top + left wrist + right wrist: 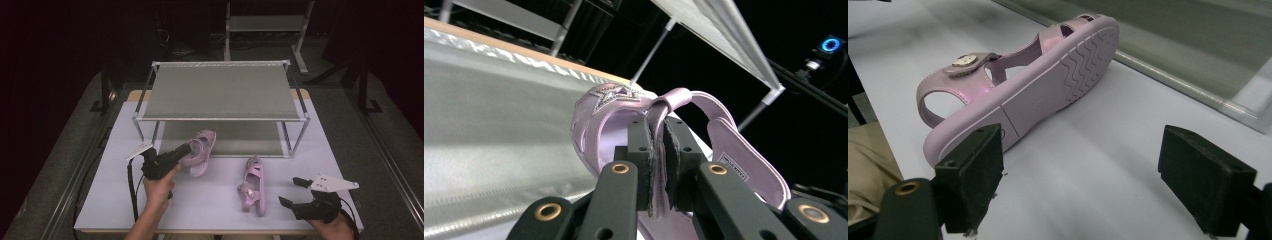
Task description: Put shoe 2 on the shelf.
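Observation:
A pink sandal point(202, 150) hangs tilted in front of the rack's lower shelf, with my left gripper point(186, 149) shut on its heel strap point(663, 107). In the left gripper view the sandal point(729, 160) shows a star ornament on its toe. A second pink sandal point(252, 184) lies on its side on the white table, to the right. My right gripper point(291, 191) rests open near the table's front right corner, just right of that sandal point(1023, 85), whose ribbed sole faces it; nothing sits between its fingers point(973, 175).
A two-tier metal rack point(220, 90) with grey mesh shelves stands at the back of the white table point(110, 180). Its lower shelf point(225, 137) lies just behind the held sandal. Another rack stands on the floor farther back.

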Available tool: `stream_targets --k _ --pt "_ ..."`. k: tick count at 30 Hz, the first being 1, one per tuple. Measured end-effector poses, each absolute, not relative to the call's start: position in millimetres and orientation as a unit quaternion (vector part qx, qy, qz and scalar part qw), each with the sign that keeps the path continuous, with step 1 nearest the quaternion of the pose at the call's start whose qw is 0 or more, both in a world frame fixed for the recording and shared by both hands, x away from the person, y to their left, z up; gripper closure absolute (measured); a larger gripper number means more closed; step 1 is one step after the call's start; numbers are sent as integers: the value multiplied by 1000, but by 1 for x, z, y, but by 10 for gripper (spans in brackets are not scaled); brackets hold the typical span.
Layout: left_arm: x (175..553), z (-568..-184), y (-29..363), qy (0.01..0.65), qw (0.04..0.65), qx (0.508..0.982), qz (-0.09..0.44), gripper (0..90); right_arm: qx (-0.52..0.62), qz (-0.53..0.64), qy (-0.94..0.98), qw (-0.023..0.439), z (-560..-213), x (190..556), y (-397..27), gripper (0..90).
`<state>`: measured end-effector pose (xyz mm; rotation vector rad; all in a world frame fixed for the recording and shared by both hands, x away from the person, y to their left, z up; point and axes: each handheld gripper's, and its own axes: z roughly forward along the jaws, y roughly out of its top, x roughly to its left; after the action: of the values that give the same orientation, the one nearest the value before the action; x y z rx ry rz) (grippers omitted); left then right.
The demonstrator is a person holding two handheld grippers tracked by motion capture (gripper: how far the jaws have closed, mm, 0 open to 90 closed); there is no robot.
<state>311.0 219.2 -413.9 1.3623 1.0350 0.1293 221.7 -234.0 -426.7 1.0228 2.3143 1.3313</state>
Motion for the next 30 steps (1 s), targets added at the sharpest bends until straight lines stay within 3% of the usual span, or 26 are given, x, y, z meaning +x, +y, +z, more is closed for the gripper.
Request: stream_targets --k 30 --pt "367 -436 185 489 638 584 117 831 354 466 799 138 -428 223 -236 178"
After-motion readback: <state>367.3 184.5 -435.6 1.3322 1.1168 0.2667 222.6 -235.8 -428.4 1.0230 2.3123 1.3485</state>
